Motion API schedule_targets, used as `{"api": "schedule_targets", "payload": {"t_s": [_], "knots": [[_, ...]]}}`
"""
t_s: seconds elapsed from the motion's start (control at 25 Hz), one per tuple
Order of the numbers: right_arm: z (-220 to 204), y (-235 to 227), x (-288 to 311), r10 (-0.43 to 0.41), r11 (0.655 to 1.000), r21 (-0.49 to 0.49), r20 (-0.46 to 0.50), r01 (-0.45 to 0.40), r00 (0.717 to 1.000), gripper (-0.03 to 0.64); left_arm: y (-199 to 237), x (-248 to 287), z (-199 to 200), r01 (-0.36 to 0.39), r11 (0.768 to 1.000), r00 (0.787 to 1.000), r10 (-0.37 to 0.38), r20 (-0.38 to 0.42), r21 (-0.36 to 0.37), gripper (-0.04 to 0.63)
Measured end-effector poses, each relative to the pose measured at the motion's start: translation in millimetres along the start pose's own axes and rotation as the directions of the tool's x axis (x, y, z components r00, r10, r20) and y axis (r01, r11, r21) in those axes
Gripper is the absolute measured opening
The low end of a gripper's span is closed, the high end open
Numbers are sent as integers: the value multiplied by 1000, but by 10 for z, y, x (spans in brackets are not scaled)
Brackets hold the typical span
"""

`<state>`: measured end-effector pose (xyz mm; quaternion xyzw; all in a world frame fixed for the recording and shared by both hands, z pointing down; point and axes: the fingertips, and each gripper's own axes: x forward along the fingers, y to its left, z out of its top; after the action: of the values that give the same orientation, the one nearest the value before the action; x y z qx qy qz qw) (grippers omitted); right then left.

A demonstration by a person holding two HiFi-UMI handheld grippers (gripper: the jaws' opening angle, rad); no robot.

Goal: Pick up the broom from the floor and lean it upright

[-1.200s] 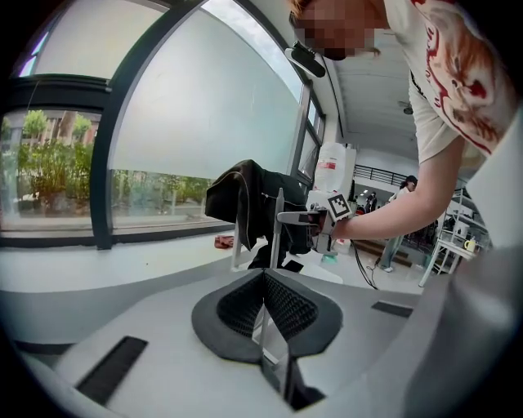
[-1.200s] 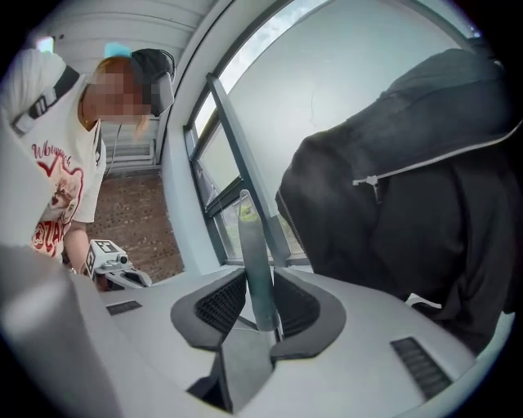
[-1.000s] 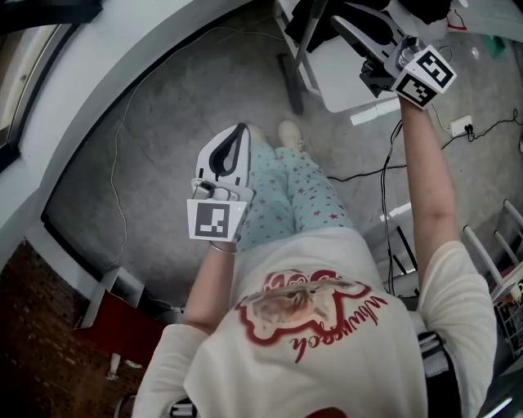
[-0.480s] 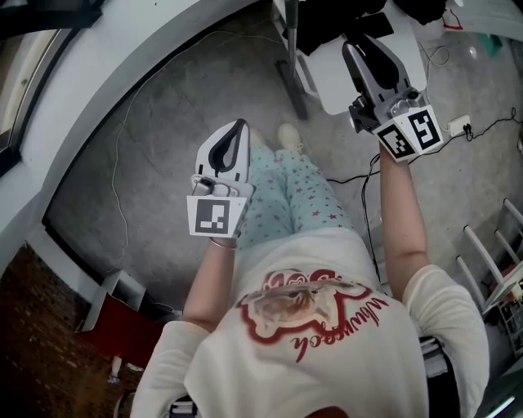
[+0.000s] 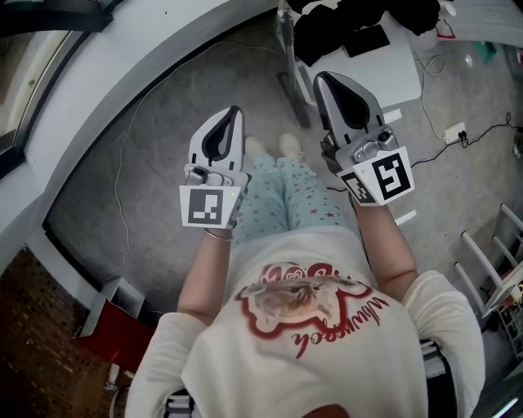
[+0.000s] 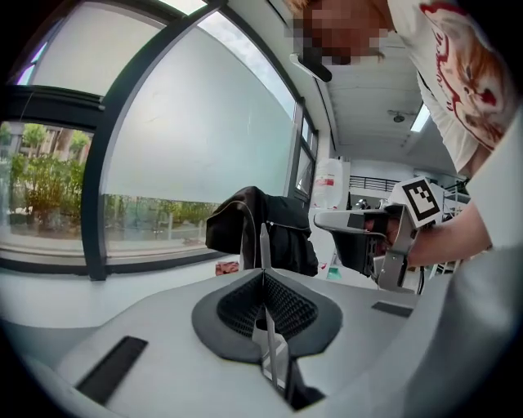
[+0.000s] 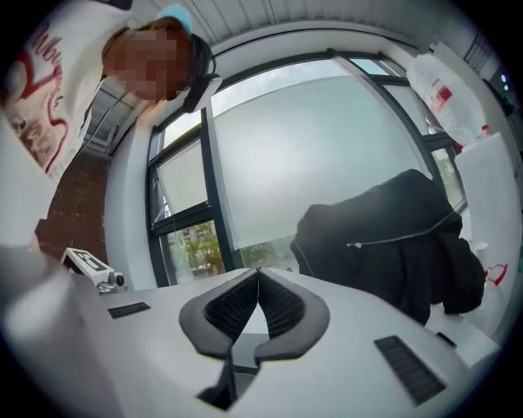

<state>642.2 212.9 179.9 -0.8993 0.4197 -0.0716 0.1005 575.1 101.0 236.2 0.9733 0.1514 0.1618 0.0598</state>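
The broom (image 5: 292, 82) stands upright by the white table (image 5: 392, 73), with its pale handle rising out of the frame and its dark head on the grey floor. Neither gripper touches it. My left gripper (image 5: 233, 111) is held out above my legs, shut and empty. My right gripper (image 5: 324, 78) is level beside it; its jaws have just been closing, and nothing is between them. In the left gripper view the jaws (image 6: 263, 273) meet, and a thin pale pole (image 6: 263, 238) rises behind them, before a black jacket (image 6: 278, 229). In the right gripper view the jaws (image 7: 258, 271) meet too.
A black jacket (image 5: 343, 24) lies on the table. Cables and a socket strip (image 5: 459, 127) trail over the floor at right, near a white rack (image 5: 490, 253). A curved white sill (image 5: 106, 90) runs along the left, under the windows. My feet (image 5: 282, 147) are below the grippers.
My right gripper has swung from the table at upper right down and left to beside the left gripper. My left gripper has risen a little. The broom has not moved.
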Motion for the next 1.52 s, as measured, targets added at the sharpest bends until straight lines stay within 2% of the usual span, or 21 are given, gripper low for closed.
{"api": "schedule_targets", "payload": {"t_s": [0.12,0.32,0.48,0.68,0.88,1.08,1.28,1.4,1.52], "knots": [[160,239,63,6,998,-68,-8,-6,1000,25,-19,10,238,35,999,998,-36,51,17,21],[501,425,147,-35,998,-57,40,37,999,25,-97,-71,646,104,994,989,-108,98,45,21],[672,619,224,-67,997,-40,69,70,995,25,-74,-182,928,127,990,981,-135,141,58,21],[737,868,174,-31,997,-67,59,35,998,25,-111,-356,1158,100,994,974,-107,199,45,21],[673,1074,-79,23,998,-65,43,-20,999,25,-299,-633,1065,41,999,972,-43,232,12,21],[652,1225,-727,79,995,-57,51,-76,996,25,-859,-1029,889,-9,1000,970,3,242,25,21],[702,1399,-1578,150,988,-37,54,-148,987,25,-1637,-1582,701,-108,994,958,102,269,8,21],[721,1637,-2077,234,971,-55,35,-232,972,25,-2130,-1860,528,-140,990,956,138,258,-11,21],[761,1857,-2521,310,948,-76,20,-307,951,25,-2547,-2104,594,-160,987,946,155,286,-5,21]]}}
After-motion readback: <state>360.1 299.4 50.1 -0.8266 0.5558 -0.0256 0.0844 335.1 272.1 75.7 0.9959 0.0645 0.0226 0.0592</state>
